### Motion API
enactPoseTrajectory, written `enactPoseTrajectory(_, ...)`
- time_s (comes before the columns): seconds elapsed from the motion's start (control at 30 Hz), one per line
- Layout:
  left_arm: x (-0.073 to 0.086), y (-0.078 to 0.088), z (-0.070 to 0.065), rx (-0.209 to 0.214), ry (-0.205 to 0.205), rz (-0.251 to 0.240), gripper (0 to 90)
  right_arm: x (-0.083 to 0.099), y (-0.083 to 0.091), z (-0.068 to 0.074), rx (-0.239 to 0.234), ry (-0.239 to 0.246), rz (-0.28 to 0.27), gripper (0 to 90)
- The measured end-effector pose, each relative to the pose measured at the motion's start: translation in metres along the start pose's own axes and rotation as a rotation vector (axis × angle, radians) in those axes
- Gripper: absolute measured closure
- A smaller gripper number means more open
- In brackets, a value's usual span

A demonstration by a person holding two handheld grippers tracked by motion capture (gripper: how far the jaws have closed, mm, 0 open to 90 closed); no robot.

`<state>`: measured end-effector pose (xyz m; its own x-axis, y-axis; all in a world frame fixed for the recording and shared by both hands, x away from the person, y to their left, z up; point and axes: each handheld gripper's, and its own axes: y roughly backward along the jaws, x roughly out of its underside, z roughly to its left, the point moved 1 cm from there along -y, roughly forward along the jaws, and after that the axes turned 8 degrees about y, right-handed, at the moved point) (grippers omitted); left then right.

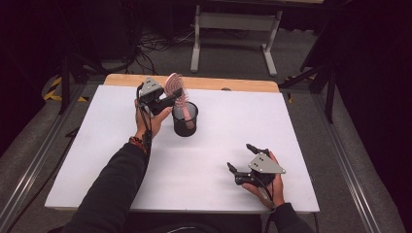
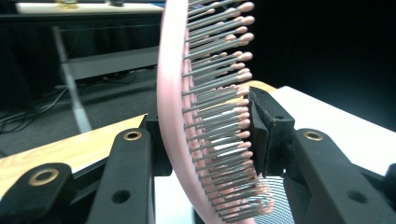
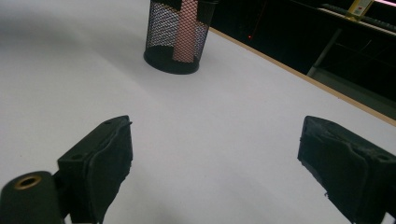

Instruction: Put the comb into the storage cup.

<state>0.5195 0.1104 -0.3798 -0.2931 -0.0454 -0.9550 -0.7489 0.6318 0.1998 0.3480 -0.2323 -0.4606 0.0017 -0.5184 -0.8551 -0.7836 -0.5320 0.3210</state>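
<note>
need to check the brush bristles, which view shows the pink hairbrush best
The left gripper view: the pink hairbrush is close up between the jaws, bristles sharp. The high view shows it small, handle down in the mesh cup. The right gripper view shows its handle through the mesh.

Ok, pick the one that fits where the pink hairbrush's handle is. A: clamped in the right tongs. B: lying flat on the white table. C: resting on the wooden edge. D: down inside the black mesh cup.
D: the hairbrush stands with its handle down in the black mesh cup, its head between the left tongs.
</note>
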Motion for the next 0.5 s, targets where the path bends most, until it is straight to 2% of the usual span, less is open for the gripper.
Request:
enactPoseTrajectory(0.2,0.003,0.001,0.009,-0.012,0.041,-0.005,57.6,-0.001,-0.002,0.004,-0.003,0.025,0.011,11.0)
enactPoseTrajectory(0.5,0.006,0.004,0.019,-0.007,0.061,-0.006,56.7,-0.003,-0.005,0.008,-0.019,0.052,0.028,12.2)
